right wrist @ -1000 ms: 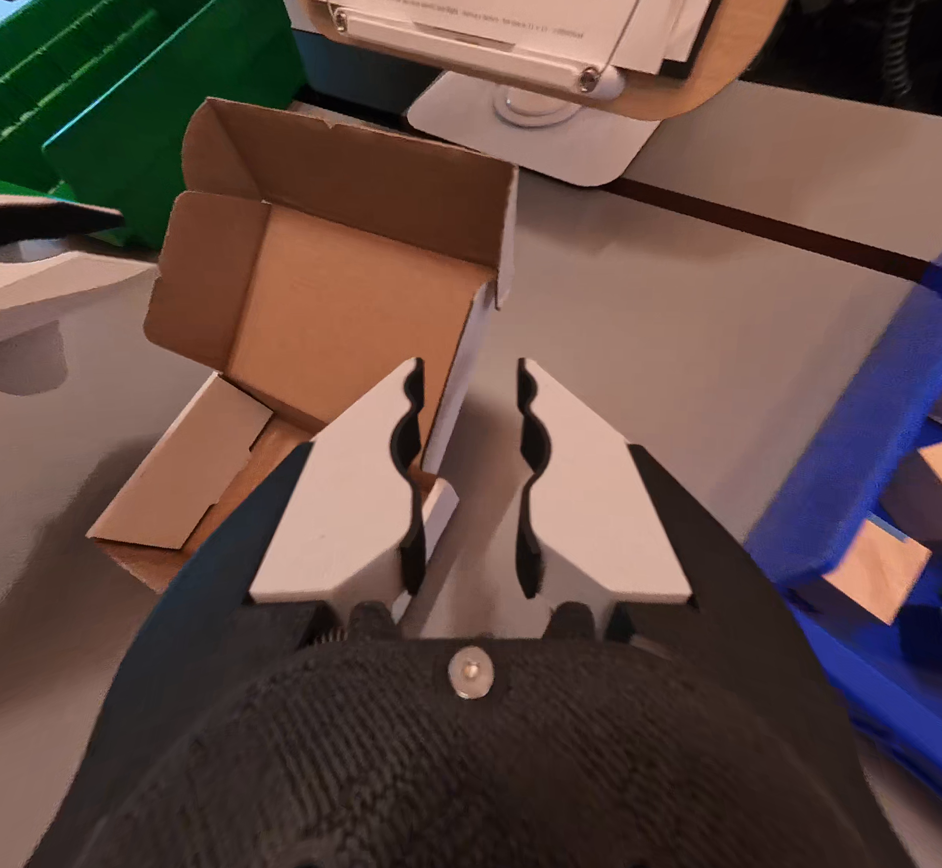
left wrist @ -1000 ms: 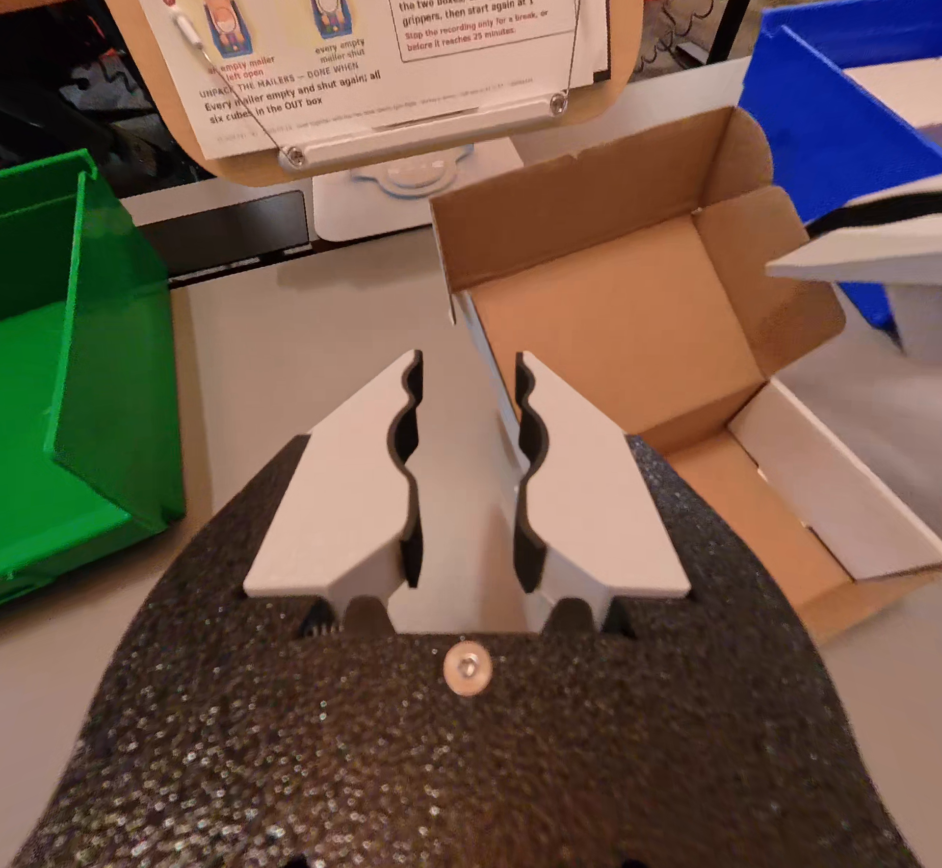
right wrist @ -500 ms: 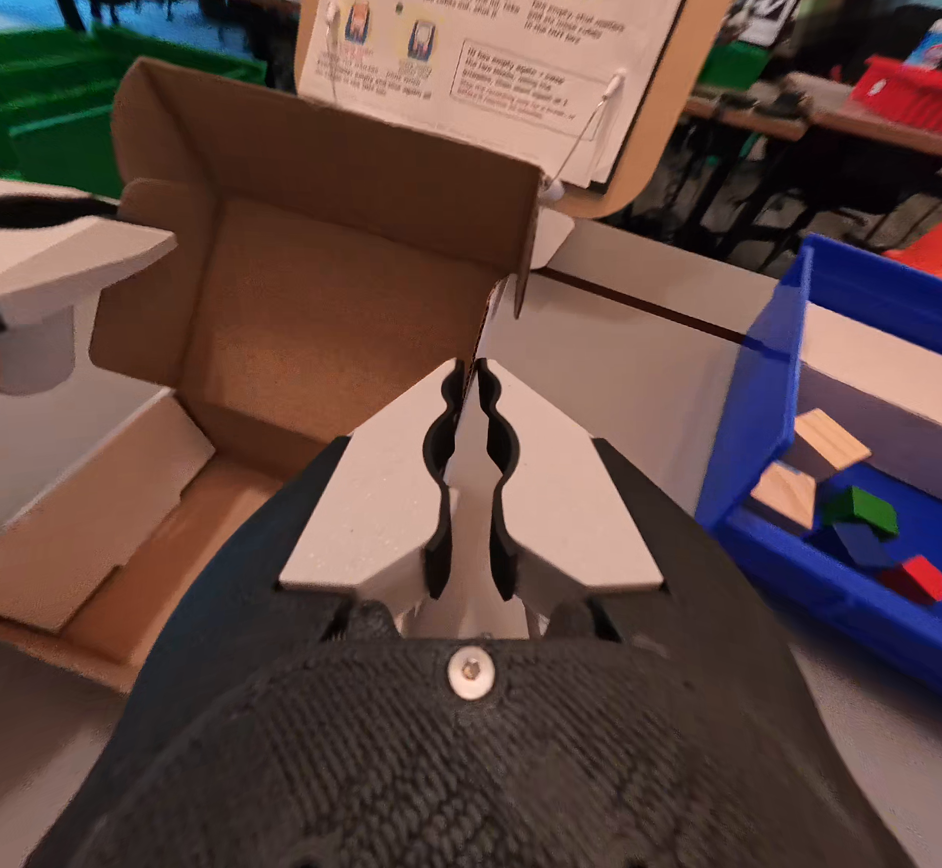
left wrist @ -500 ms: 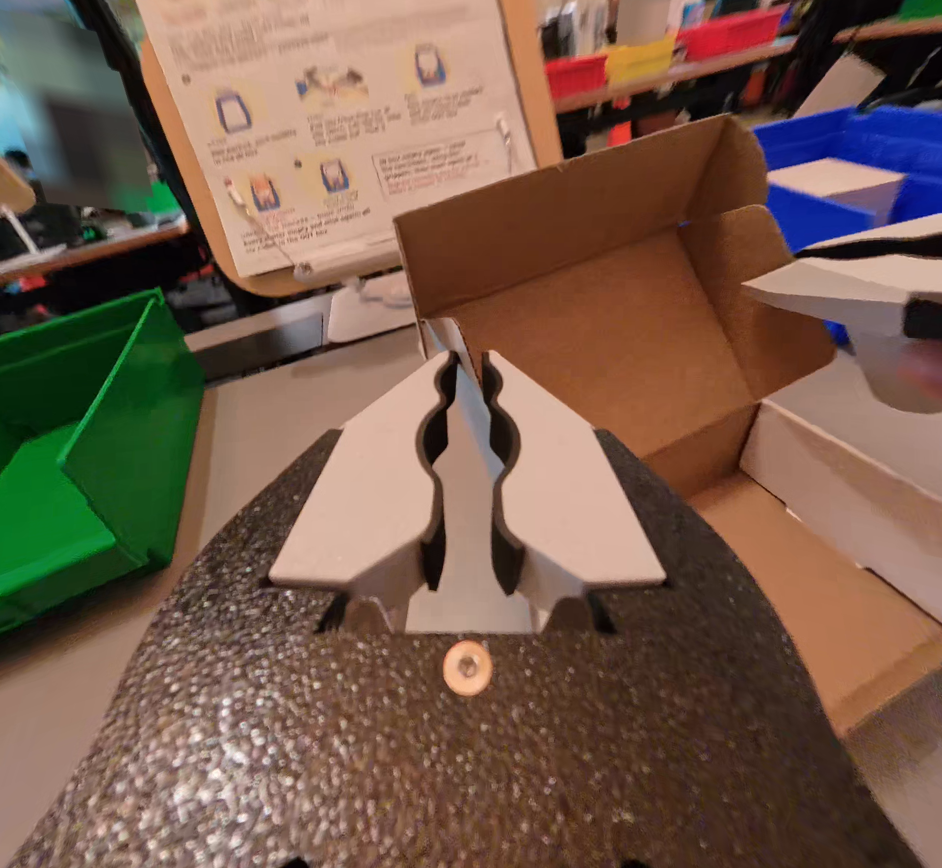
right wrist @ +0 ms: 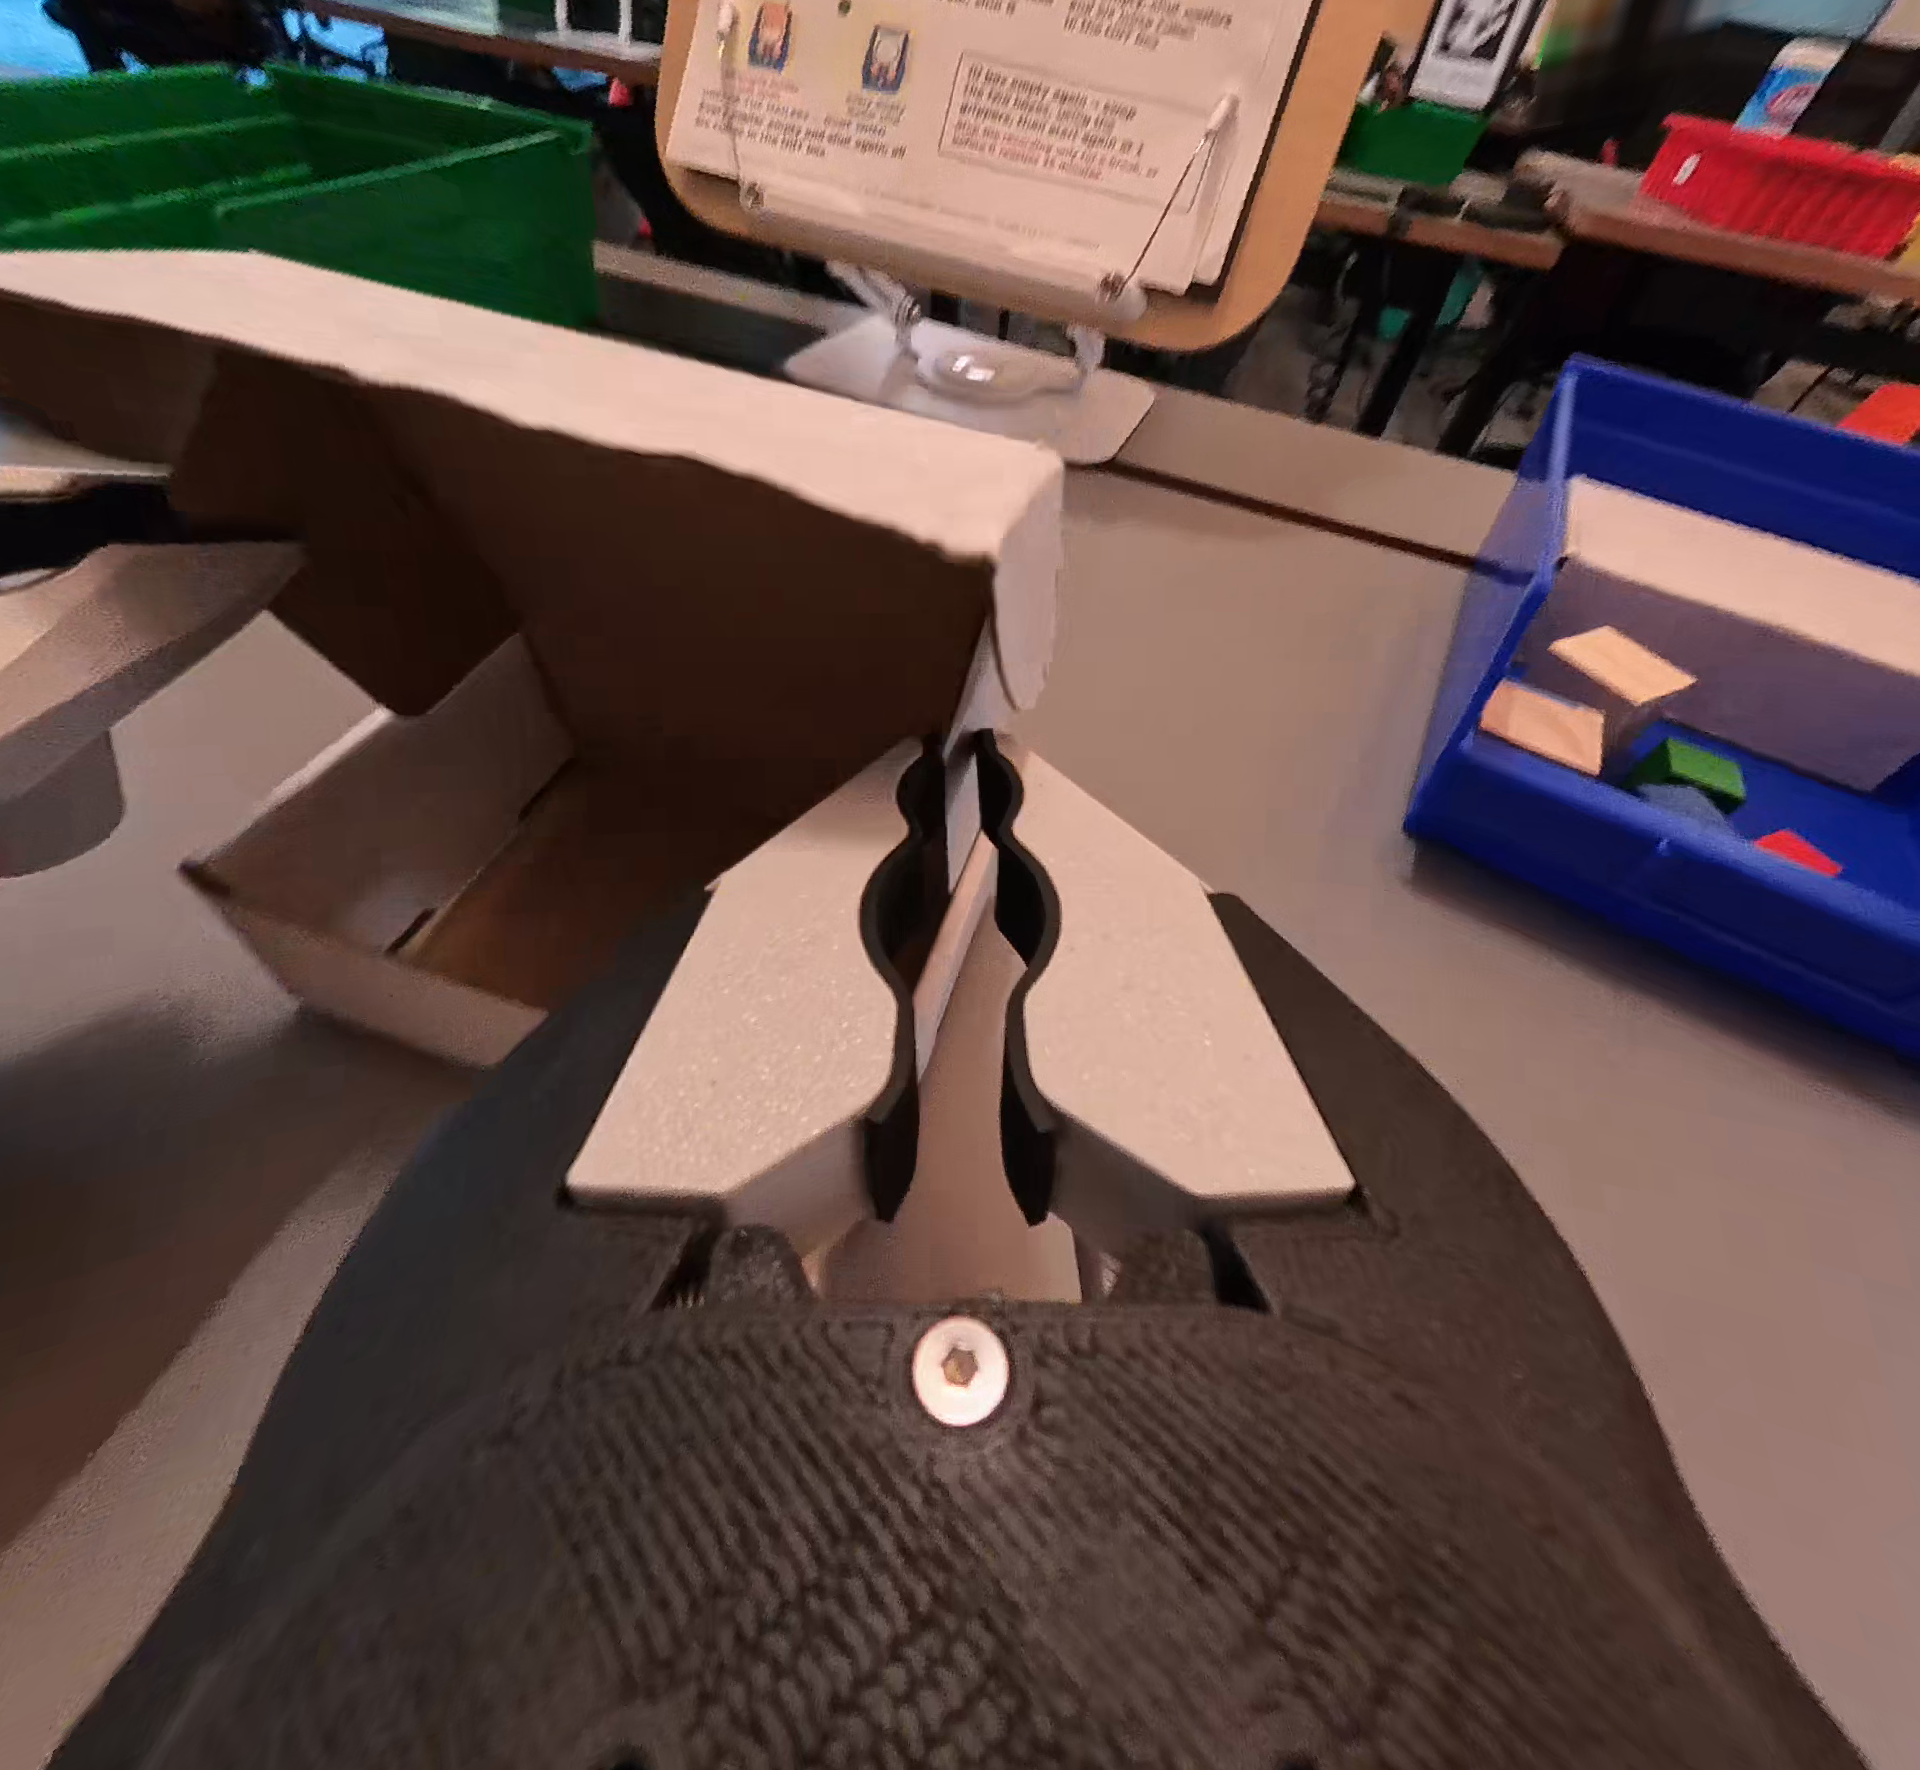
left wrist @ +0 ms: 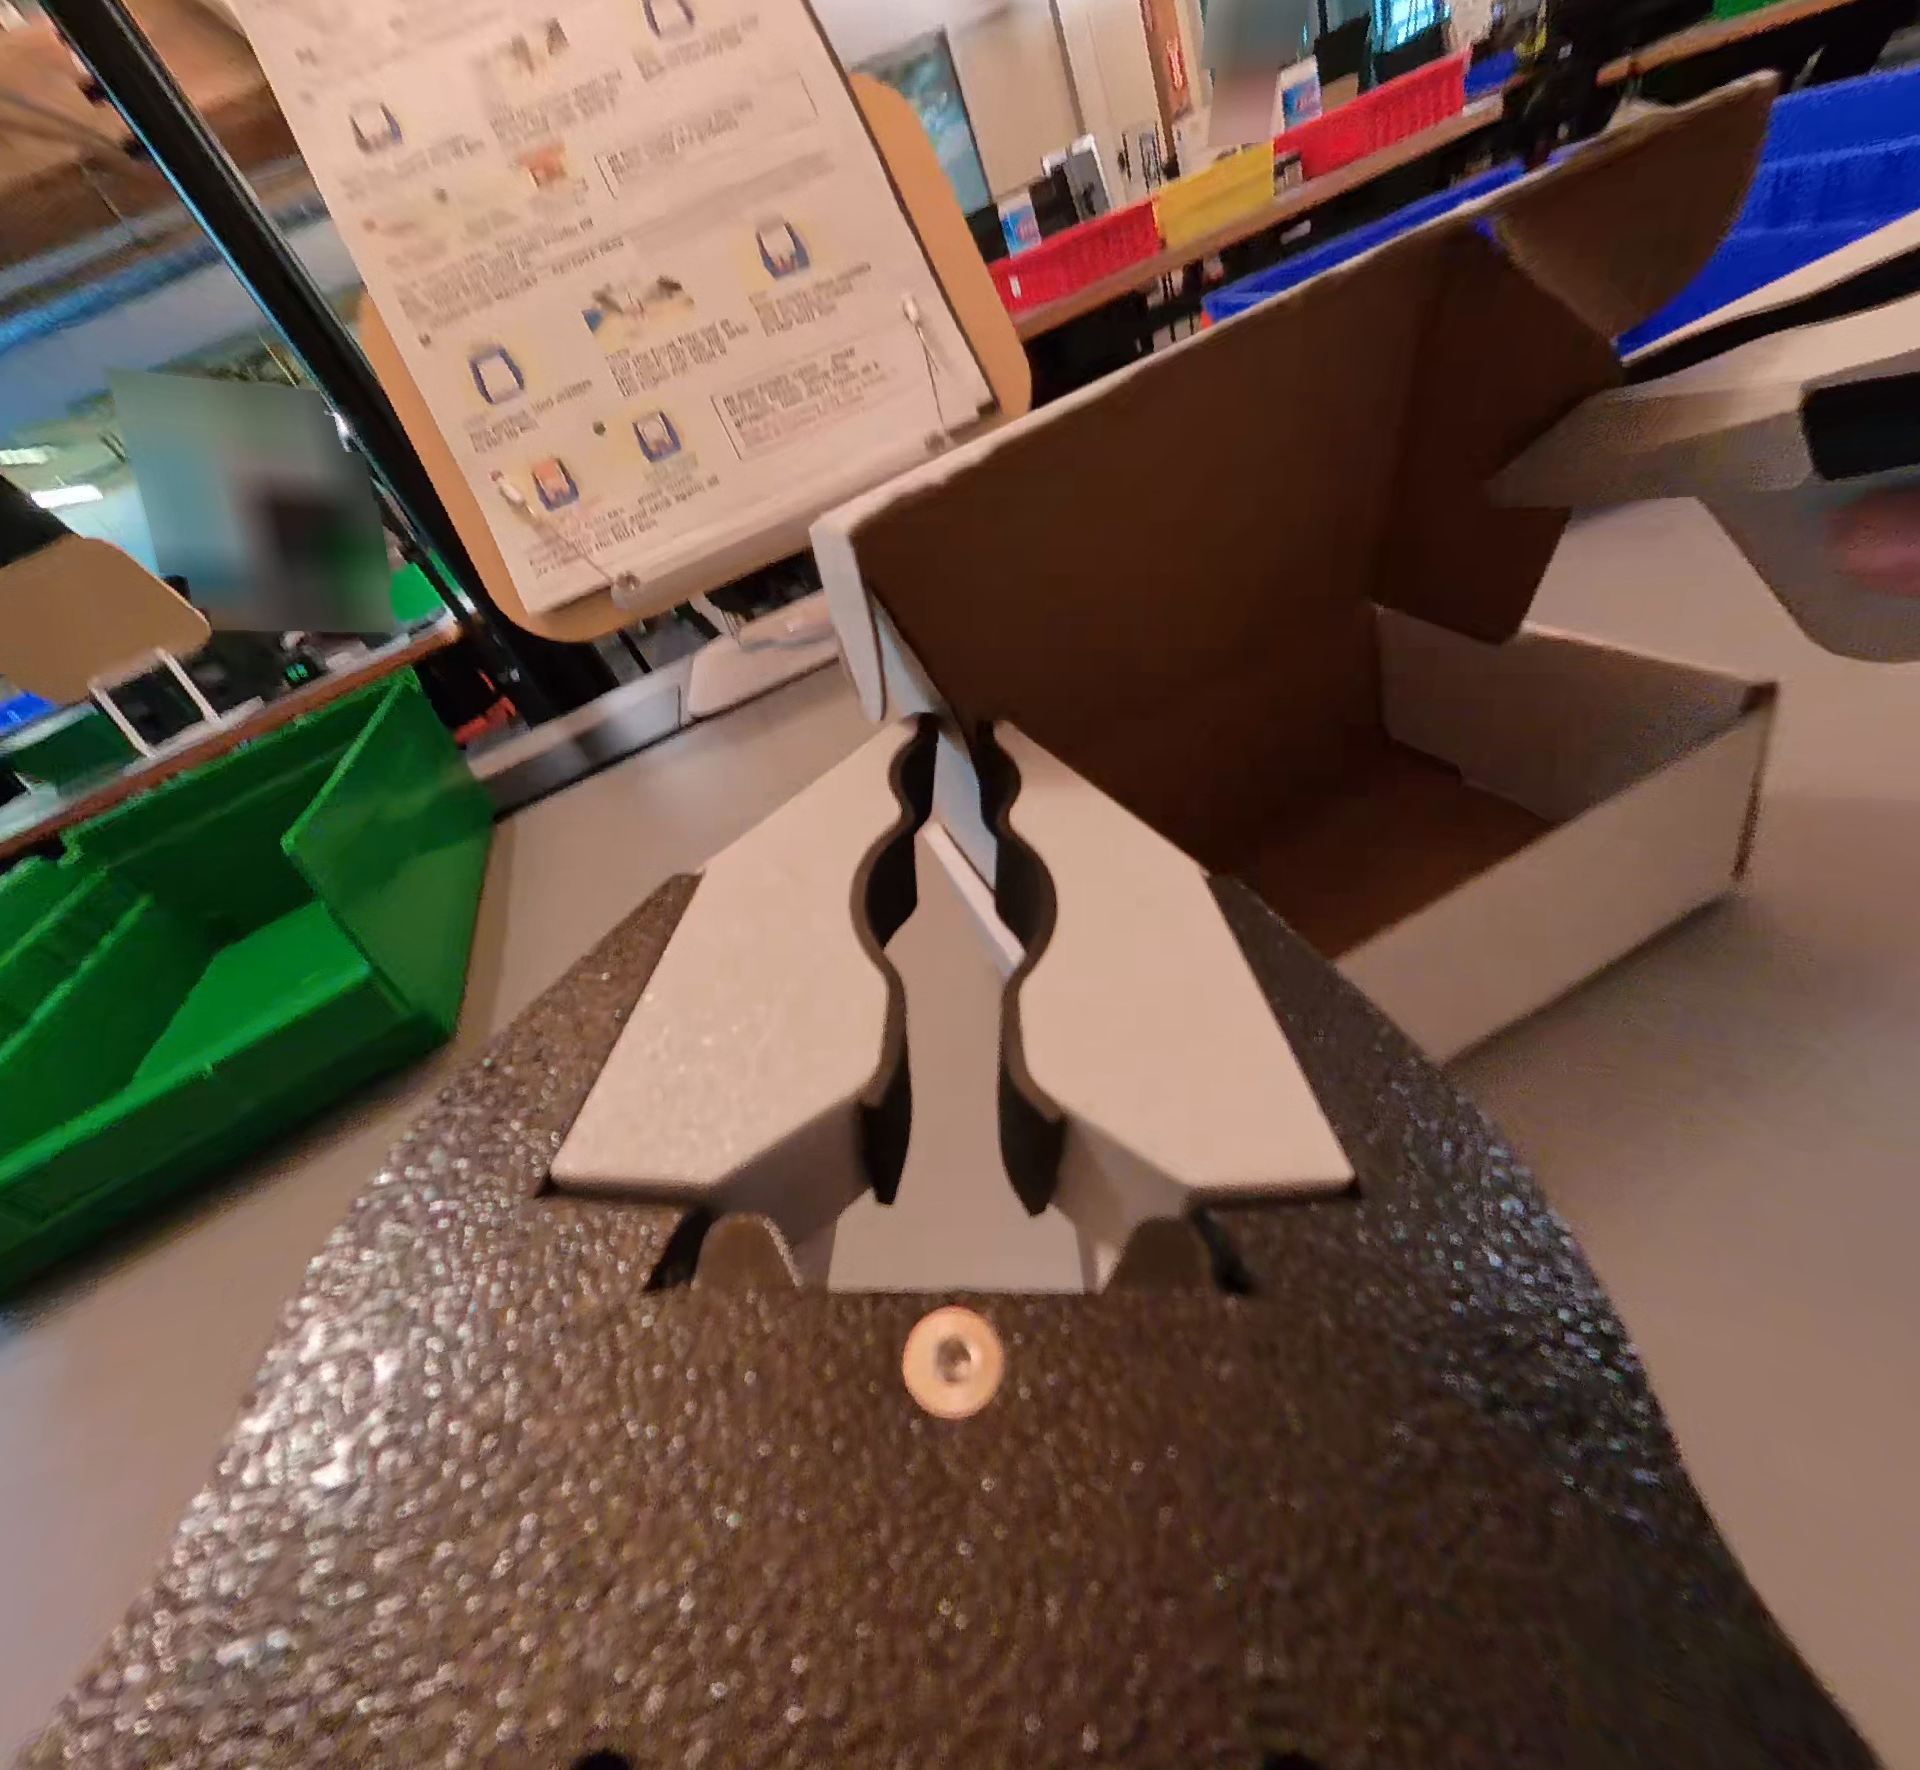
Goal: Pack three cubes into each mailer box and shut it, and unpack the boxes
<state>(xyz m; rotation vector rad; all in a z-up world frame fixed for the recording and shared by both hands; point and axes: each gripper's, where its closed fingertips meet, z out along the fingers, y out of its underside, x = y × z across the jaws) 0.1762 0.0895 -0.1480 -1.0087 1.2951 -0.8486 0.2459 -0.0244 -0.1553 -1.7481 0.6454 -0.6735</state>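
**Box lid pinched from both sides**

The left gripper is closed to a thin gap, and the white side edge of the lid of the brown cardboard mailer box is pinched between its grey fingertips. The right gripper is closed the same way on the other side edge of that lid. The lid is held half way down, slanting over the box tray. The tray is seen just right of the left fingers, resting on the grey table, and nothing can be seen inside it.

To the left of the left fingers, a green plastic bin is seen on the table. To the right of the right fingers, a blue plastic bin is seen, with small wooden and coloured cubes and a white closed box in it. Past both pairs of fingers, a paper sheet on a brown stand is set upright.
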